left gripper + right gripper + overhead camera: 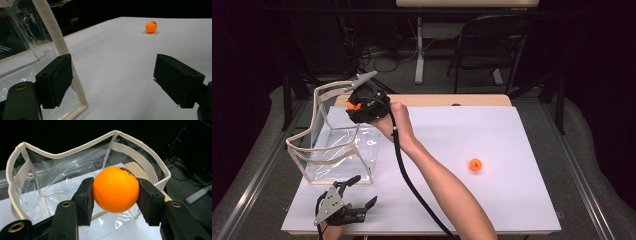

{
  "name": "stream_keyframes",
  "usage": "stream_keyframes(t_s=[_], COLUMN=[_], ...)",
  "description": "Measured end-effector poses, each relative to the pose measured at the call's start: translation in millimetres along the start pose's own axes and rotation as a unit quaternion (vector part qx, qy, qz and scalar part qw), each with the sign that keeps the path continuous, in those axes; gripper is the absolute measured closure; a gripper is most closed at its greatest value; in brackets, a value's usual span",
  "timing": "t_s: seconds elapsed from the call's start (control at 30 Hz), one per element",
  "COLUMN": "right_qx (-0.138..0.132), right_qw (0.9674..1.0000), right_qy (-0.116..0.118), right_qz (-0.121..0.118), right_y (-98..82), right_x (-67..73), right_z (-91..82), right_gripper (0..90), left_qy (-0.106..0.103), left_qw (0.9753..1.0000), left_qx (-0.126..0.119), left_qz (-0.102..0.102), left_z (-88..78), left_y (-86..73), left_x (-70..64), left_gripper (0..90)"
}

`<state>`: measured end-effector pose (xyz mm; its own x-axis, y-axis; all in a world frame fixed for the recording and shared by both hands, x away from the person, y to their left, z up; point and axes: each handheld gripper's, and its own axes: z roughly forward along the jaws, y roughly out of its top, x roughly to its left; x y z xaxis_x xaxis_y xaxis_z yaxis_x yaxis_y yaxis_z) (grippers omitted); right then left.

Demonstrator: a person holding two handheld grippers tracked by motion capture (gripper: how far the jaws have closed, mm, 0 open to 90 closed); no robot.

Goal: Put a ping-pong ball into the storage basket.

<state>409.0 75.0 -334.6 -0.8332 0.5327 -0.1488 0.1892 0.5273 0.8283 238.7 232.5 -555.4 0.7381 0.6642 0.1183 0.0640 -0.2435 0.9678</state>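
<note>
- The right tool (115, 192) grips an orange ball (115, 189) over the far rim of a clear bag (337, 145) with cream trim; dark print on the ball is unreadable.
- In the high view the tool body largely hides this ball.
- The left tool (112, 82) rests released, near-left on the white desk (512, 200).
- A second orange ball (475, 164) lies well right of the bag.

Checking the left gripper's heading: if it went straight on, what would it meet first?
Likely bare table; the left gripper is open, the clear bag's corner just beside one finger. The loose orange ball lies farther off, slightly aside.
</note>
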Motion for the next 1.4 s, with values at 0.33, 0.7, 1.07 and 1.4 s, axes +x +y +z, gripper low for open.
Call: stream_keyframes(t_s=[0.33, 0.7, 1.07, 1.4], right_qx=[0.007, 0.021, 0.029, 0.038], right_qw=[1.0, 0.9996, 0.9993, 0.9989], right_qy=[0.004, 0.015, 0.019, 0.025], right_qz=[0.002, 0.013, 0.014, 0.014], right_y=[4.0, 4.1, 0.9, -2.3], right_x=[3.1, 4.0, 4.5, 6.5], right_z=[8.7, 21.4, 28.9, 35.5], right_gripper=[50.7, 50.6, 50.6, 50.5], left_qy=[0.0, -0.002, -0.003, -0.004], left_qw=[1.0, 1.0, 1.0, 1.0], left_qx=[-0.002, 0.0, 0.0, 0.0], left_qz=[0.001, 0.002, 0.001, 0.002], left_z=[0.0, 1.0, 1.4, 1.3], left_y=[0.8, 0.3, 0.4, 0.4], left_x=[0.0, 0.9, 0.3, 0.5], left_gripper=[16.0, 16.0, 16.0, 16.0])
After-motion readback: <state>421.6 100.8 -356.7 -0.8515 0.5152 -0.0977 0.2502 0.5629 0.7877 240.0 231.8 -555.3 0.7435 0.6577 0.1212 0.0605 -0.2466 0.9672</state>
